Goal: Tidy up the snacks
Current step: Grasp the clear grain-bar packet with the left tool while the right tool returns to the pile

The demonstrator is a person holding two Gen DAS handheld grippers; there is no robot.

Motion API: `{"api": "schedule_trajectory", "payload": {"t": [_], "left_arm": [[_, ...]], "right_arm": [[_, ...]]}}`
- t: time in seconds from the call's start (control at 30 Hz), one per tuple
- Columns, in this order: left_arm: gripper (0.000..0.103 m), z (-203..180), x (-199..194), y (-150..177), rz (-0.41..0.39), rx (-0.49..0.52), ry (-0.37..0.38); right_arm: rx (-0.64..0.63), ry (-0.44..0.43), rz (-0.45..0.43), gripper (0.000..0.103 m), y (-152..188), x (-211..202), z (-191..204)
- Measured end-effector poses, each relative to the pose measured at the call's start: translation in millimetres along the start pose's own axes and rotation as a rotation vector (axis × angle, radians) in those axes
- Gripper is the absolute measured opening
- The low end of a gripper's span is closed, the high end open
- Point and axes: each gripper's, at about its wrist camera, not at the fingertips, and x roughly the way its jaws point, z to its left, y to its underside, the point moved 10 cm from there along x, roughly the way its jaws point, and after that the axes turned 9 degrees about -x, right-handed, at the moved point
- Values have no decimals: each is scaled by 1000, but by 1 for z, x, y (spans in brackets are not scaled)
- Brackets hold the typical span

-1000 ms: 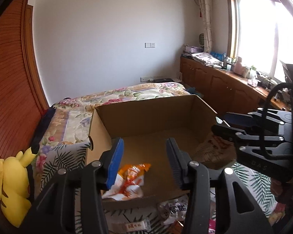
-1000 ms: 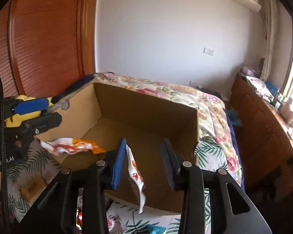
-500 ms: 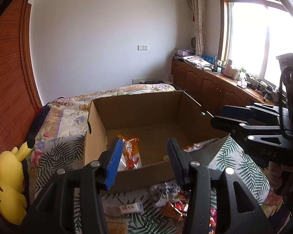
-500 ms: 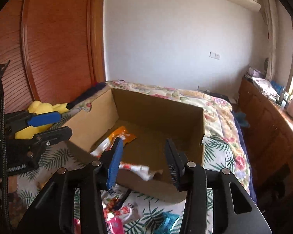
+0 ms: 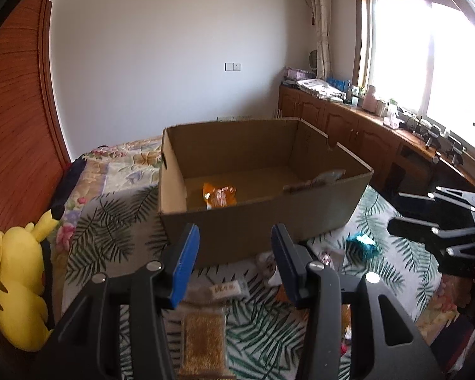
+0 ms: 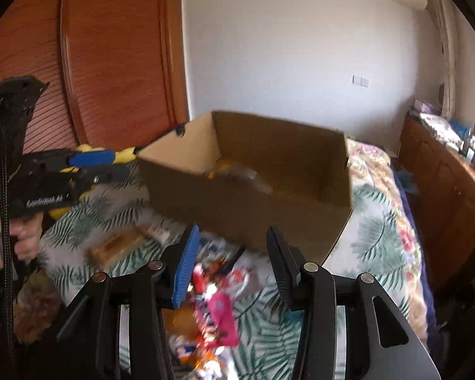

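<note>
The left gripper and right gripper are held agape and empty short of the cardboard box; an orange snack packet is seen inside, loose snacks on the bed beneath.

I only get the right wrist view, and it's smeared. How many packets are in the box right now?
Observer: Two show in the cardboard box: an orange packet towards its left side and a pale packet by the right corner.
Operator: Is the left gripper carrying anything?
Observer: No, the left gripper is open and empty.
Operator: What lies nearest to it?
Observer: A golden-brown packet on the bedspread, just below its fingers.
</note>
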Motion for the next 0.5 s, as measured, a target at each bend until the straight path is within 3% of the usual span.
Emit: {"api": "schedule_trajectory", "payload": {"t": [0.5], "left_arm": [[48,26,19,75,108,-39,-23]], "right_arm": [[26,-81,106,46,75,33,42]]}}
